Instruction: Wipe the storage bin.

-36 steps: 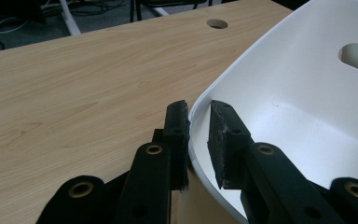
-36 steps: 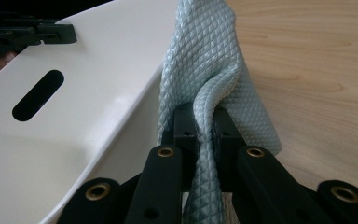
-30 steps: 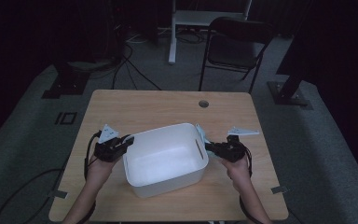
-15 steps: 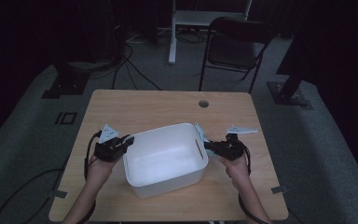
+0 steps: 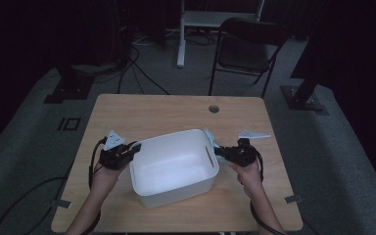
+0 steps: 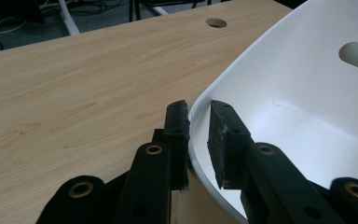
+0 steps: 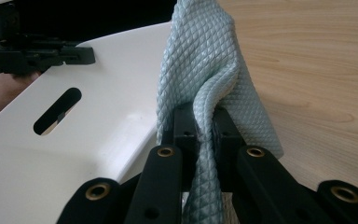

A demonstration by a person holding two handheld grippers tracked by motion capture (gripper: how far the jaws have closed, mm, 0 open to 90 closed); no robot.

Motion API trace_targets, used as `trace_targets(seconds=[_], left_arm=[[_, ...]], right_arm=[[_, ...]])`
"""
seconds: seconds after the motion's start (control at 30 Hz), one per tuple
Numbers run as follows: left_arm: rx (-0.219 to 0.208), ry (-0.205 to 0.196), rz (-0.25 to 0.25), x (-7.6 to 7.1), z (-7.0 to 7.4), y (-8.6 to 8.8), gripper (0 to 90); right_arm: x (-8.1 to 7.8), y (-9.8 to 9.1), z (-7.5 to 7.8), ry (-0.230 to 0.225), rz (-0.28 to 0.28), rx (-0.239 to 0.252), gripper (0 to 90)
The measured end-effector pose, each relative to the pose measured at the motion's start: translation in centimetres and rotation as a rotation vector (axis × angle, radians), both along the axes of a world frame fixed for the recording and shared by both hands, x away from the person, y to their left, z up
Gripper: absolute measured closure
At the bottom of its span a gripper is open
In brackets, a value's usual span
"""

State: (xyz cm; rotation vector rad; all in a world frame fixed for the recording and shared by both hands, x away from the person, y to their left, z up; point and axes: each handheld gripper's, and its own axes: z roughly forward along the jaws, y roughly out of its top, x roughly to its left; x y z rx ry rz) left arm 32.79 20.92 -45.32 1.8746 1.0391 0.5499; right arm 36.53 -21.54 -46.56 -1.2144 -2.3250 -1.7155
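We see the left gripper (image 5: 127,152) at 9 o'clock of the tub (image 5: 172,169), its jaws pinching the tub's rim: in the left gripper view 1 pad sits outside the wall and 1 inside, both close on the thin white edge (image 6: 196,122). The tub stands on the table (image 5: 152,110), just below centre.

At 3 o'clock the right gripper (image 5: 220,152) has its jaws pressed together on a cloth (image 7: 205,70), pale blue and quilted, held just beside the tub's right rim.

Our judgement: the left hand steadies the tub while the cloth goes to the wall. To do it well, we keep the left pinch firm and low, and lay the cloth flat before rubbing.

The right gripper view shows the cloth's weave and the handle slot (image 7: 58,111); the high view gives only a pale sliver there, but adds a paper scrap (image 5: 254,133) at 2 o'clock.
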Motion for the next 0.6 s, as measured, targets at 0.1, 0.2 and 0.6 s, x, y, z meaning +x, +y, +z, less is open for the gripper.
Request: trace_targets(seconds=[0.1,0.2,0.6], left_arm=[[0.002,0.001,0.001,0.0,0.0,0.0,77.9],[0.004,0.001,-0.002,0.0,0.0,0.0,77.9],[0.001,0.0,-0.003,0.0,0.0,-0.1,77.9]], right_arm=[[0.2,0.3,-0.6,0.015,-0.002,-0.017,84.0],[0.3,0.0,-0.9,0.028,0.003,-0.008,83.9],[1.0,0.1,-0.7,0.04,0.01,0.004,83.9]])
